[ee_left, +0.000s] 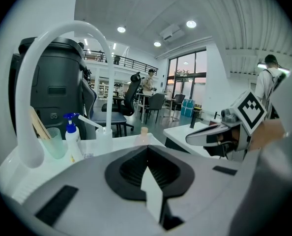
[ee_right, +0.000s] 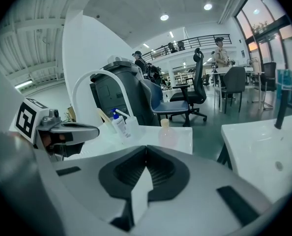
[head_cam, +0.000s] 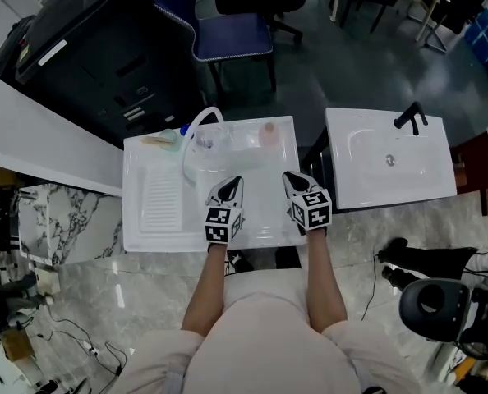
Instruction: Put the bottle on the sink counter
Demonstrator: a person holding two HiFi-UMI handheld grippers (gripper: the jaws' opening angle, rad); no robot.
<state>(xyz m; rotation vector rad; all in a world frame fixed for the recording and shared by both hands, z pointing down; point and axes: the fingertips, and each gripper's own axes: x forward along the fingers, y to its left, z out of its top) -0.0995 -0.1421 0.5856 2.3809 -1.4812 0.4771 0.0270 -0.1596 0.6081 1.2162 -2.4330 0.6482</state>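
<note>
Two claws over the near edge of the white sink surface [head_cam: 132, 197]: left claw [head_cam: 232, 180] and right claw [head_cam: 292, 177], both pinched fully together with nothing in either. One pale pink translucent bottle [head_cam: 268, 133] stands upright at the back right corner. One blue-topped pump bottle [ee_left: 71, 139] and one green cup [ee_left: 56, 142] are back left.

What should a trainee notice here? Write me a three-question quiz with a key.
1. True or false: the left gripper and the right gripper are both shut, with nothing between their jaws.
2. Where does the pink bottle stand? A) at the far right corner of the sink counter; B) in the left gripper; C) on the floor.
3. Fill in: the tap on the separate basin at the right is ___ in colour.
Key: 1 true; 2 A; 3 black.
</note>
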